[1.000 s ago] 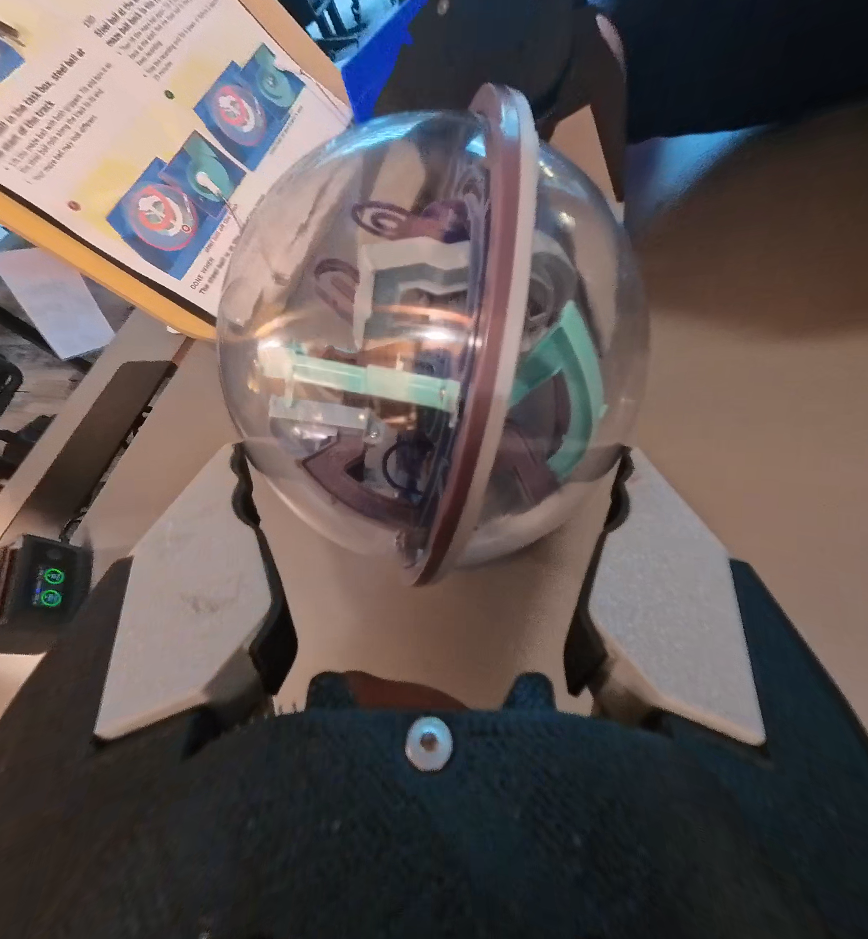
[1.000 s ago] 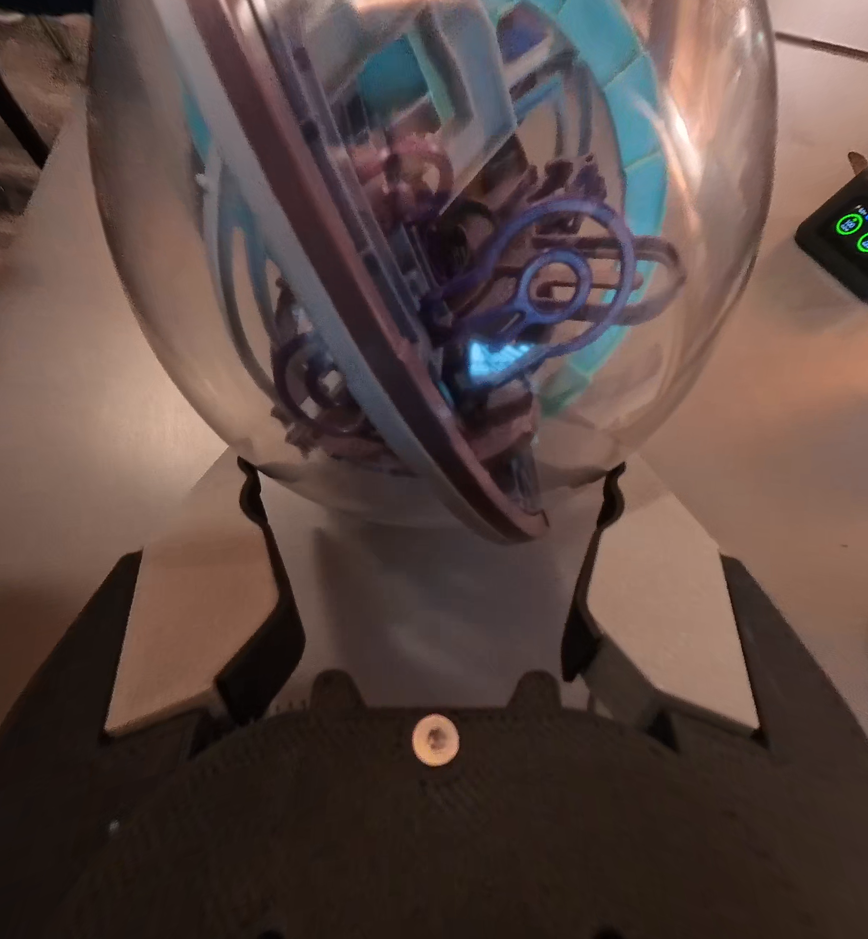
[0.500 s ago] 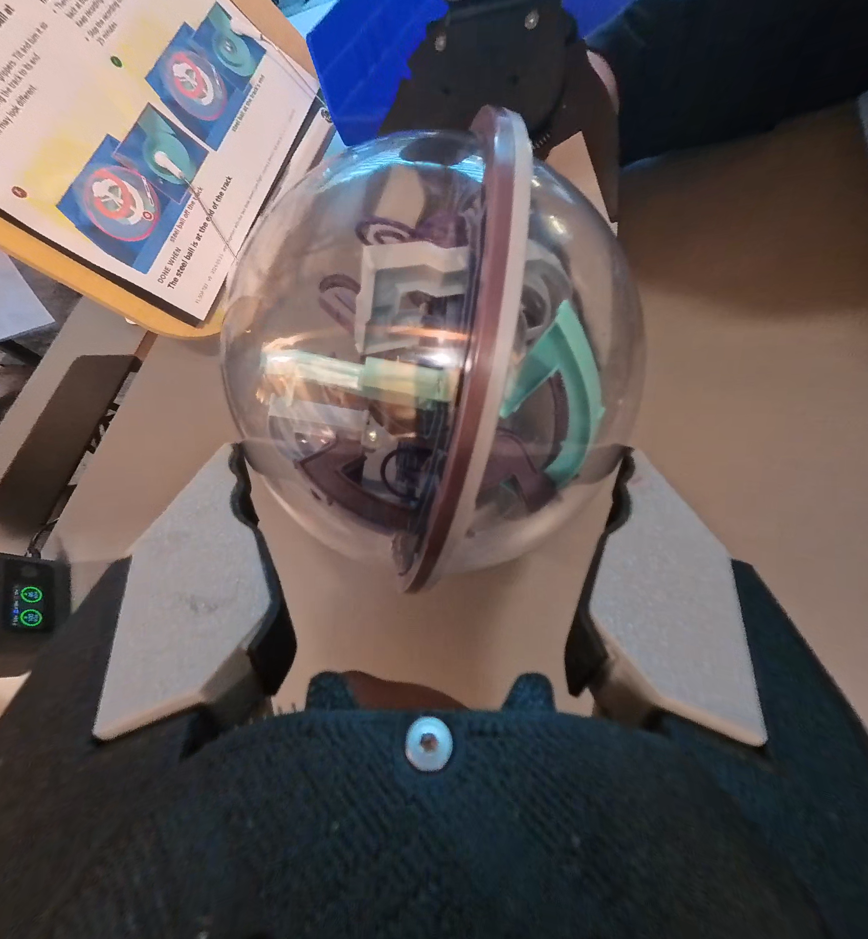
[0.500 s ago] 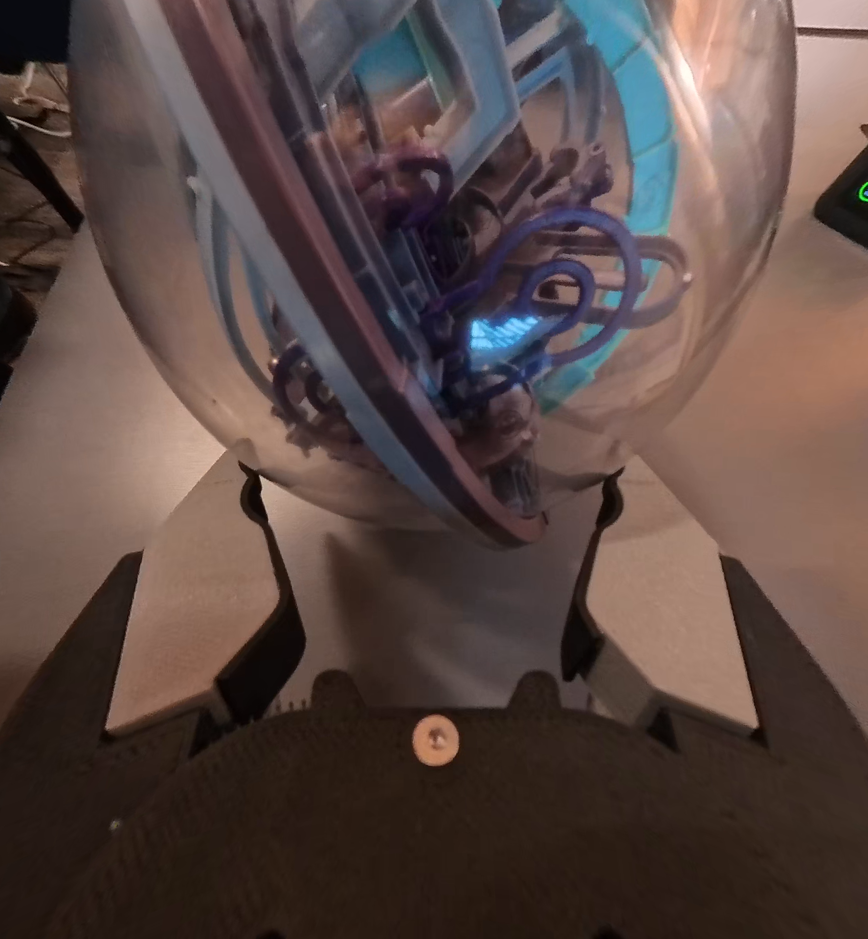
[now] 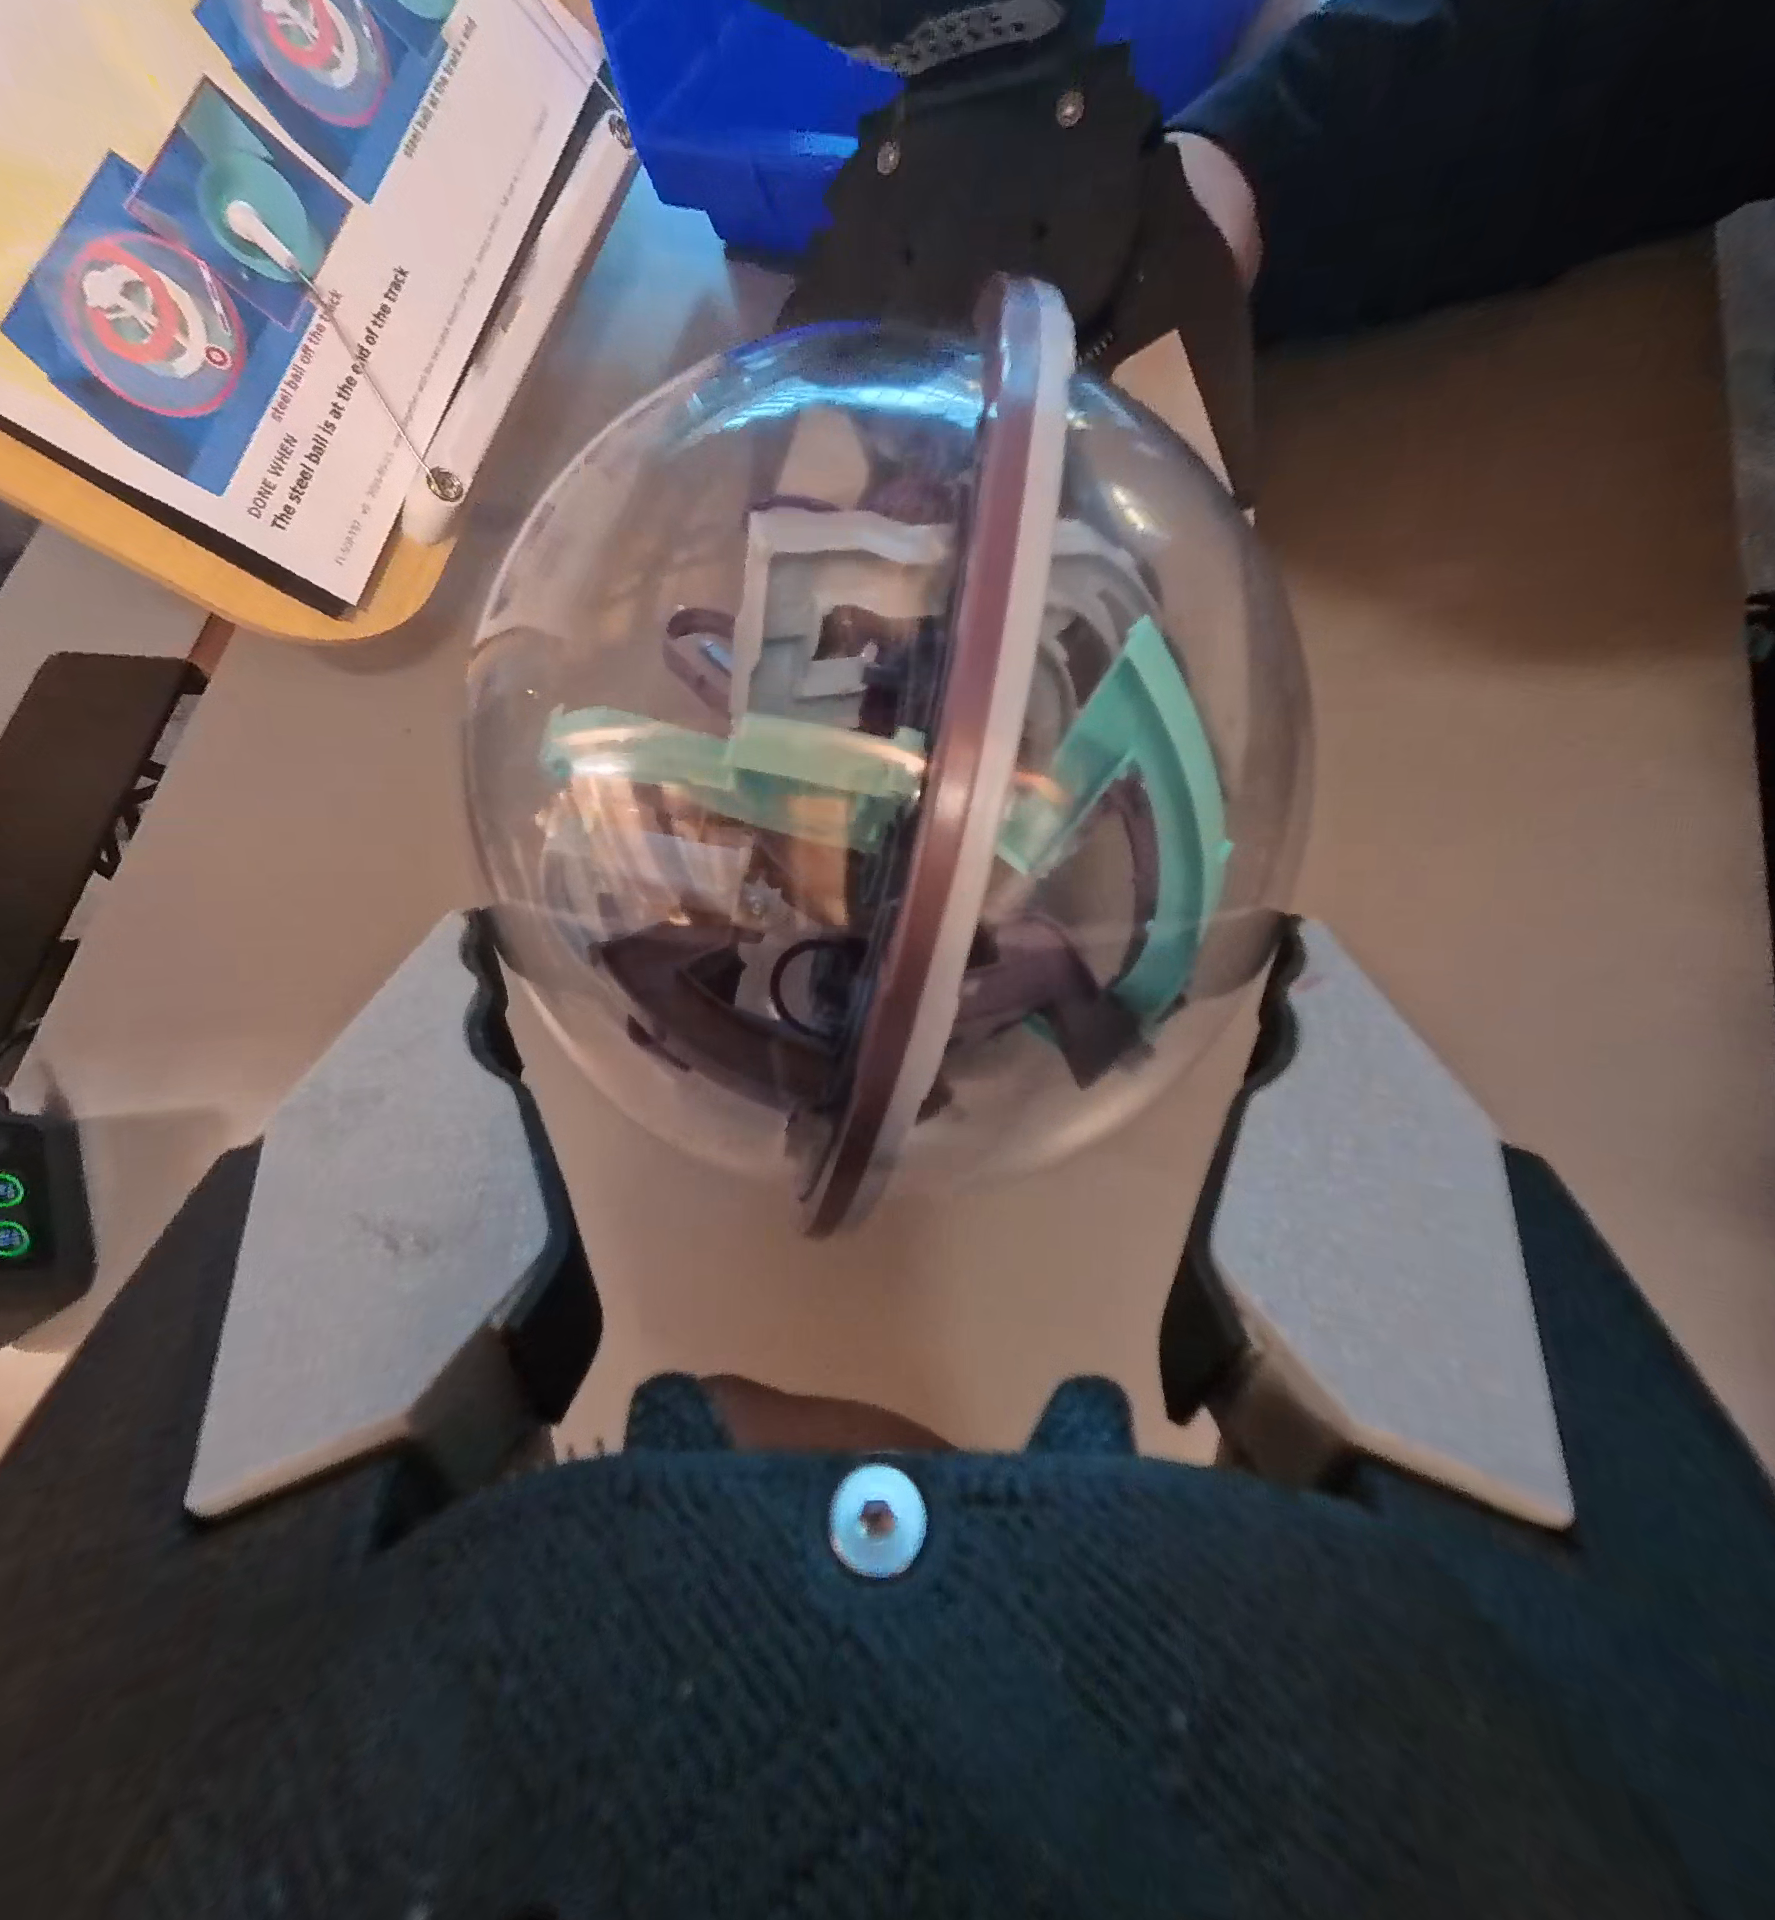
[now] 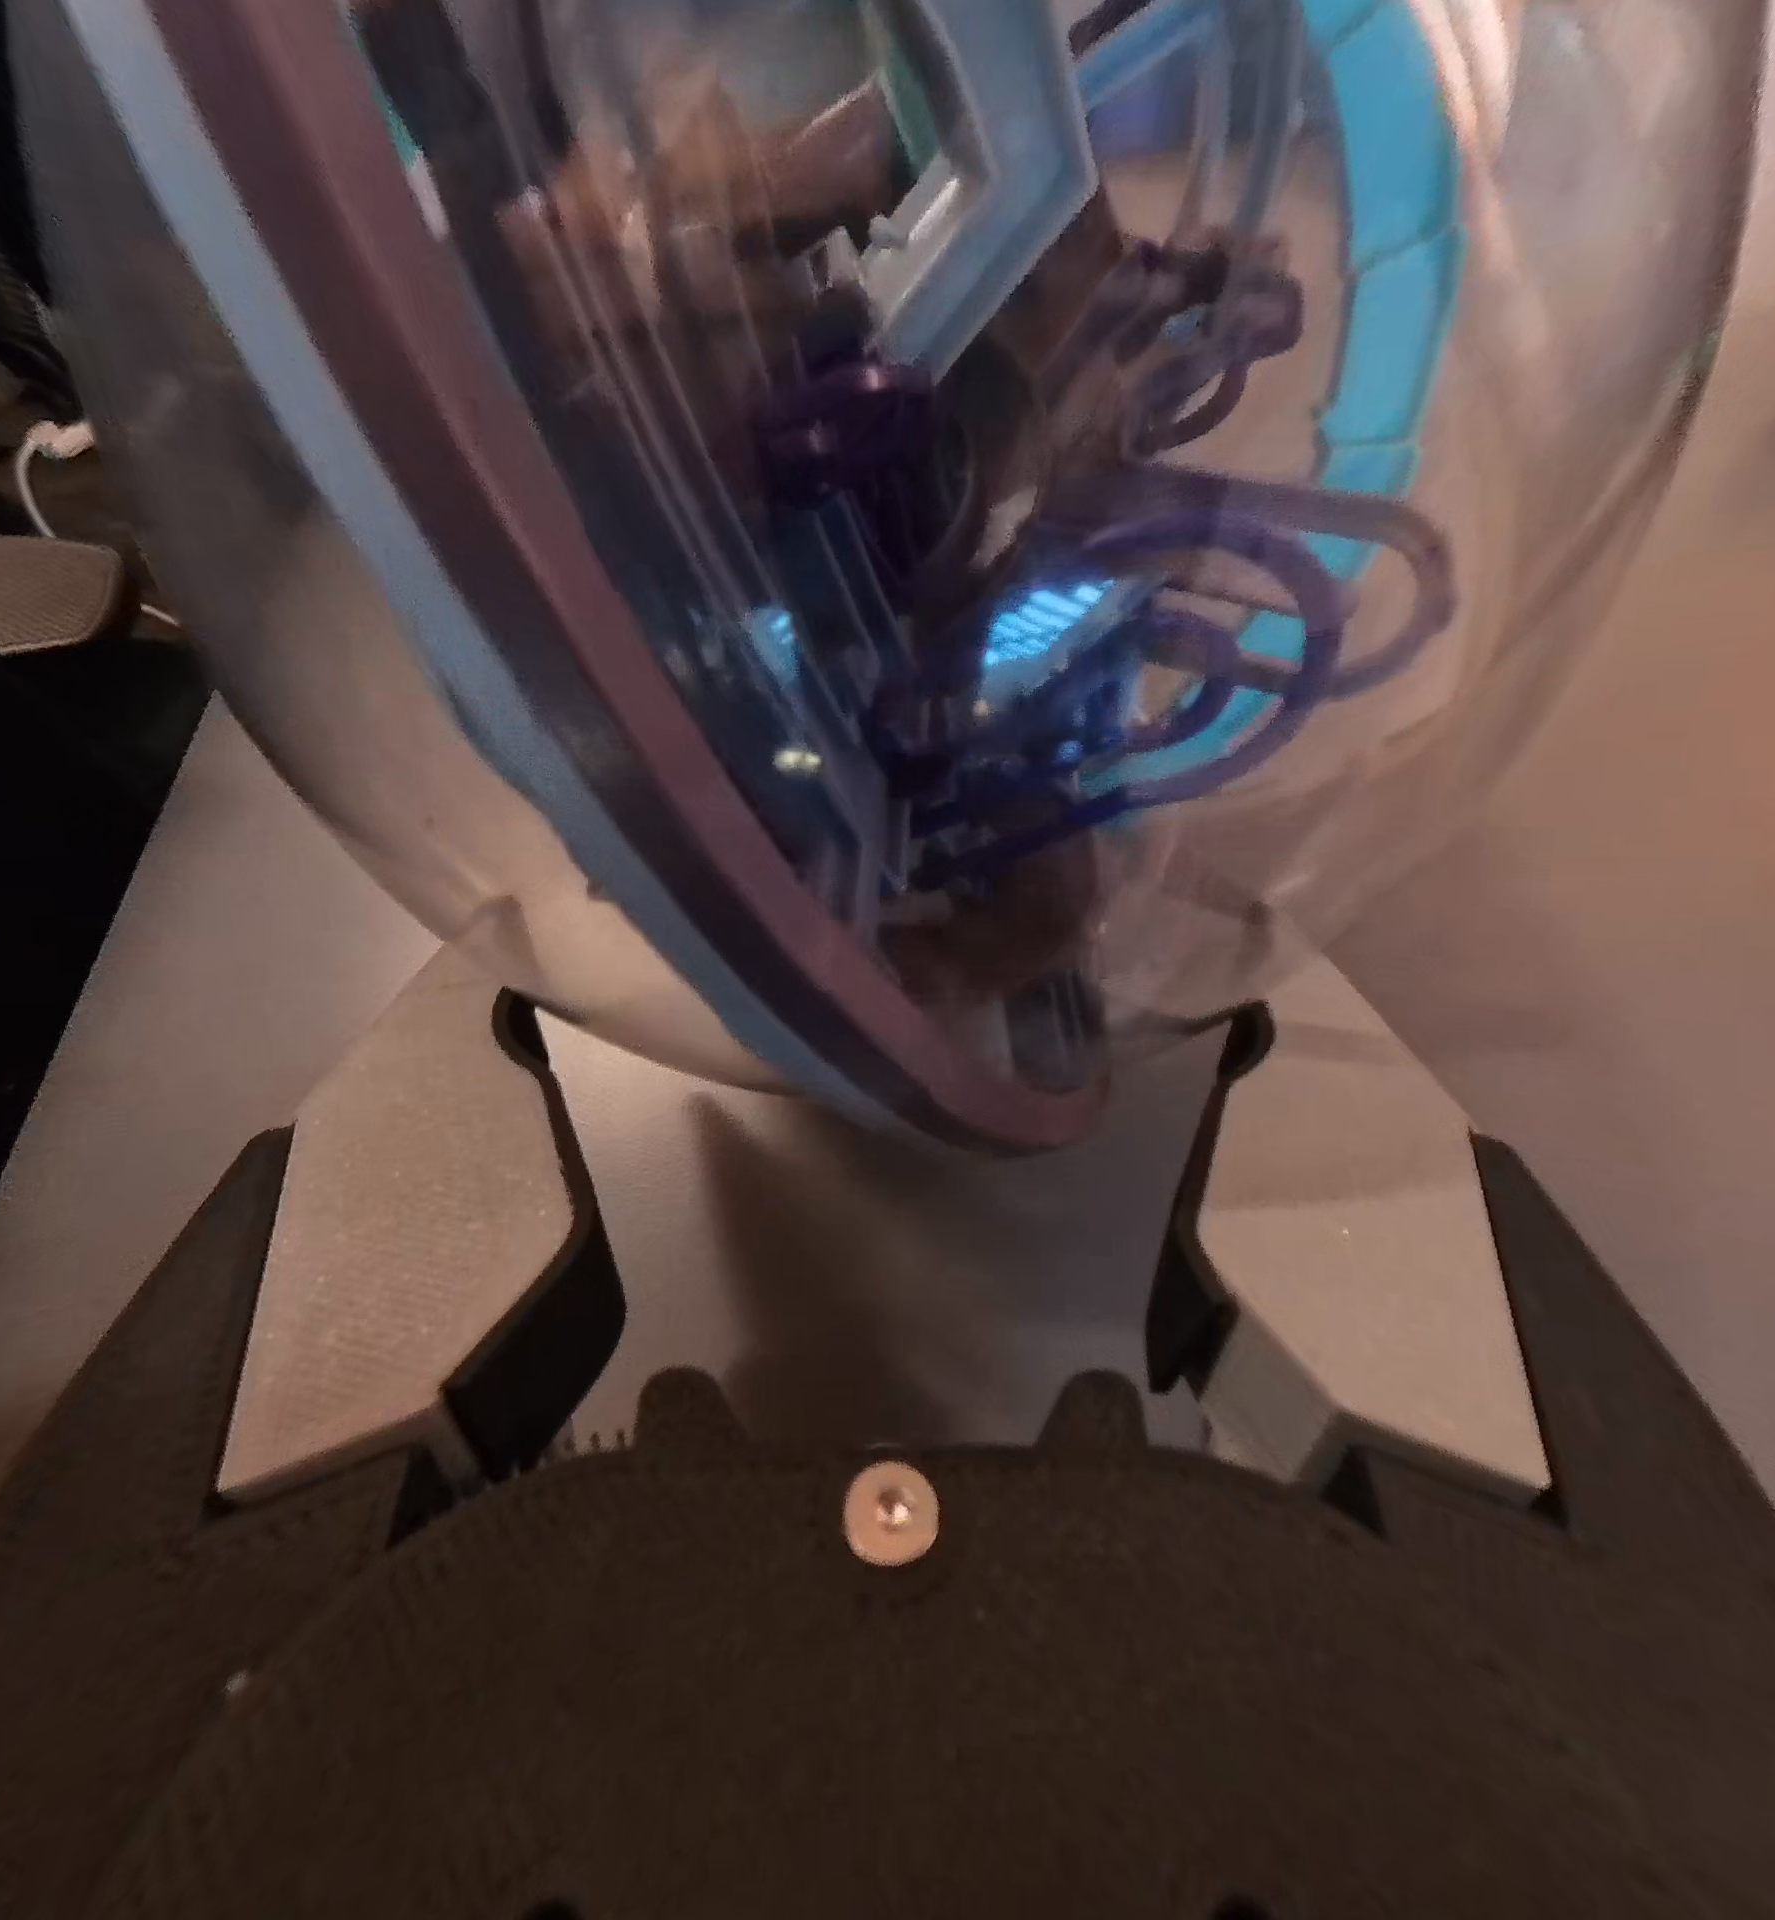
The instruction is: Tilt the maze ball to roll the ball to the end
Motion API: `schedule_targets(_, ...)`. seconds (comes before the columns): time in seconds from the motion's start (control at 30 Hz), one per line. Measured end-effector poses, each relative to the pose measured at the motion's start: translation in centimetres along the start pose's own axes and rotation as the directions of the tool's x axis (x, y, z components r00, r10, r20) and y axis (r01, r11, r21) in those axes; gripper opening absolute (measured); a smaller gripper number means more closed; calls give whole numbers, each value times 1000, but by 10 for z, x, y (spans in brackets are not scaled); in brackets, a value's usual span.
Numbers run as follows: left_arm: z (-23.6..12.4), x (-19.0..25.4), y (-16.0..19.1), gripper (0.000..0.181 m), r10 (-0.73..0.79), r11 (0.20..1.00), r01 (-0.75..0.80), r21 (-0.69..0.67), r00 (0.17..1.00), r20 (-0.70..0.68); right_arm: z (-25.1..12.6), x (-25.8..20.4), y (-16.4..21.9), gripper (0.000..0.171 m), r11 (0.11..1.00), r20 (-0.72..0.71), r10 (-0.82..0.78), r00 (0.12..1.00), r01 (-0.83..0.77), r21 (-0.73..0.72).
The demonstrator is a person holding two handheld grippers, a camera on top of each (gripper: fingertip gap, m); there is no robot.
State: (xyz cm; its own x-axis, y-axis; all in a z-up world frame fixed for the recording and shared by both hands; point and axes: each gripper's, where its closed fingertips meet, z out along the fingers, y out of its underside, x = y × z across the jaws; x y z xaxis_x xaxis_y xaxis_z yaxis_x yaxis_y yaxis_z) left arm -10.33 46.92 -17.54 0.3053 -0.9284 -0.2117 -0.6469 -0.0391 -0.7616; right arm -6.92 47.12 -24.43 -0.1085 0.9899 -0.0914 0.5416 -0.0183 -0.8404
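Note:
The maze ball [image 5: 654, 644] is a clear sphere with a maroon rim around its middle and green, grey and purple tracks inside. It is held above the table between both grippers. My left gripper [image 5: 878, 966] is shut on its near lower sides. My right gripper [image 6: 878, 1029] is shut on the opposite side, where the ball [image 6: 1278, 312] fills the right wrist view, blurred. The right gripper's black body [image 5: 1018, 177] shows behind the ball in the left wrist view. I cannot pick out the small steel ball among the tracks.
A printed instruction sheet on a wooden board [image 5: 187, 260] lies at the far left. A small black device with green rings on its screen [image 5: 0, 1216] sits at the left edge. A blue bin [image 5: 737, 114] and a person's dark sleeve [image 5: 1485, 125] are behind. The tan table [image 5: 1485, 831] lies below.
Both grippers have turned with the ball. The sheet slid up and left in the left wrist view. In the right wrist view the ball looms closer and the black device left the frame.

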Motion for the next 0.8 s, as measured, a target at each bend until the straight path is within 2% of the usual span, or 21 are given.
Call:
schedule_targets(0.3, 2, -4, 2, 141, 17, 999, -19, -37, 999, -39, 1, 3, 1, 130, 1000, -28, 18, 999, -18, -5)
schedule_targets(0.5, 0, -2, 2, 139, 6, 1000, -7, -7, 999, -46, -8, 16, 9, 129, 994, -144, -84, 986, 74, -75)
schedule_targets(0.7, 1, -3, 2, 138, 21, 999, -23, -30, 998, -66, -38, 3, -35, 134, 975, -155, -210, 965, 220, 45)
schedule_targets(0.8, 3, -3, 0, 138, 27, 999, -30, -33, 997, -74, -37, 3, -46, 140, 956, -224, -287, 931, 295, 1)
